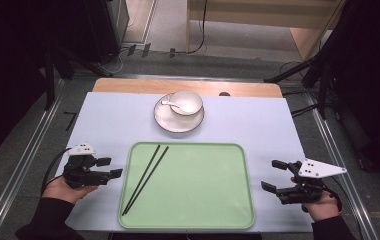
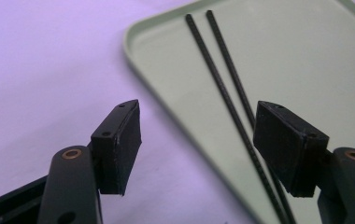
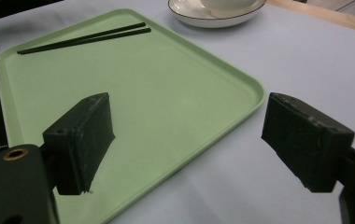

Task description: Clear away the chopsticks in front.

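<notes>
Left gripper [image 1: 109,167], held in the person's left hand [image 1: 60,189] just outside the near left edge of the shallow, pale green rectangular plastic tray [image 1: 203,210]: jaws stand wide apart with nothing between the pads. In the left gripper view [image 2: 196,140] the tray's rim runs diagonally through the gap between the jaws, and the pair of thin black chopsticks [image 2: 222,88] lies on the tray floor beyond and slightly toward the right-hand jaw, passing behind that jaw's pad; the pads touch neither stick.

The chopsticks [image 1: 145,177] lie side by side along the tray's left part, nearly parallel, their far tips slightly spread.

Right gripper [image 1: 273,176], in the person's right hand [image 1: 323,202] off the tray's right edge: jaws likewise open and empty. In the right gripper view [image 3: 185,140] the tray's near corner sits between the jaws, and the chopsticks [image 3: 84,38] lie far ahead of them.

Beyond the tray on the light lilac-blue tabletop sheet [image 1: 113,120]: a round white ceramic saucer [image 1: 170,124] bearing a white bowl [image 1: 187,102] with a white spoon [image 1: 170,104] in it.
</notes>
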`<state>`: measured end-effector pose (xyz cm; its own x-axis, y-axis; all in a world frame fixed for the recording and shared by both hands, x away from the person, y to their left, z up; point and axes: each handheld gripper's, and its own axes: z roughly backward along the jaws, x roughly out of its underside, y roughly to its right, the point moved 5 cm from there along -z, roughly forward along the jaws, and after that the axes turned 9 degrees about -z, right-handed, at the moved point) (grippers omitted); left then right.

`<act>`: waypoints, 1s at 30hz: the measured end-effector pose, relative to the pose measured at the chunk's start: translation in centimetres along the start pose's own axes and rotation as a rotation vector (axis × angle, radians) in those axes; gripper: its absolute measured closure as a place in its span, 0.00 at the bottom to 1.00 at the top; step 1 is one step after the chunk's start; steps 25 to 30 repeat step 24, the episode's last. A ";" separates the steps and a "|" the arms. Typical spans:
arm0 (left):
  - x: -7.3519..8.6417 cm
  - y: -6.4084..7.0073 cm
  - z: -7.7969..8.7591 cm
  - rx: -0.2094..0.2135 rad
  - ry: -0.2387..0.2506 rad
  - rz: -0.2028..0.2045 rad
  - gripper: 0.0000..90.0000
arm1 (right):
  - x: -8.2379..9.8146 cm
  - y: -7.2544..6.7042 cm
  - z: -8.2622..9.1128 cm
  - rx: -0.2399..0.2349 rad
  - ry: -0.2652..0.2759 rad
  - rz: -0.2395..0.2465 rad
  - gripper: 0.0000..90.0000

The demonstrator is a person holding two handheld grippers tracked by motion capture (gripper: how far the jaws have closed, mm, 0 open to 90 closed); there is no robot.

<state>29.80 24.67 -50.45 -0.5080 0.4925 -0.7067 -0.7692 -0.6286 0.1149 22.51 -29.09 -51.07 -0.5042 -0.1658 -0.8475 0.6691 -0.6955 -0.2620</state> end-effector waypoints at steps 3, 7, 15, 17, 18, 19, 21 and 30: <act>0.4 -0.4 0.8 -0.018 0.030 -0.026 0.35 | 0.0 0.0 0.0 0.000 0.000 0.000 0.19; 0.9 -1.1 1.6 -0.041 0.052 -0.020 0.33 | 0.0 0.0 0.0 0.000 -0.001 0.000 0.19; 1.3 -1.9 2.2 -0.066 0.061 0.013 0.33 | 0.0 0.0 -0.1 -0.001 -0.002 -0.002 0.19; 1.4 -1.9 2.2 -0.071 0.061 0.022 0.33 | 0.0 -0.1 -0.1 -0.001 -0.003 -0.001 0.19; 1.4 -2.0 2.2 -0.071 0.061 0.023 0.33 | 0.0 0.0 -0.1 -0.002 -0.004 0.000 0.19; 1.4 -2.0 2.2 -0.070 0.061 0.024 0.33 | 0.0 -0.1 -0.1 -0.001 -0.003 -0.001 0.19; 1.4 -2.0 2.1 -0.072 0.060 0.027 0.32 | 0.0 0.0 -0.1 -0.002 -0.005 0.002 0.19; 1.4 -2.0 2.0 -0.078 0.057 0.032 0.31 | 0.1 0.0 -0.1 -0.004 -0.006 0.003 0.19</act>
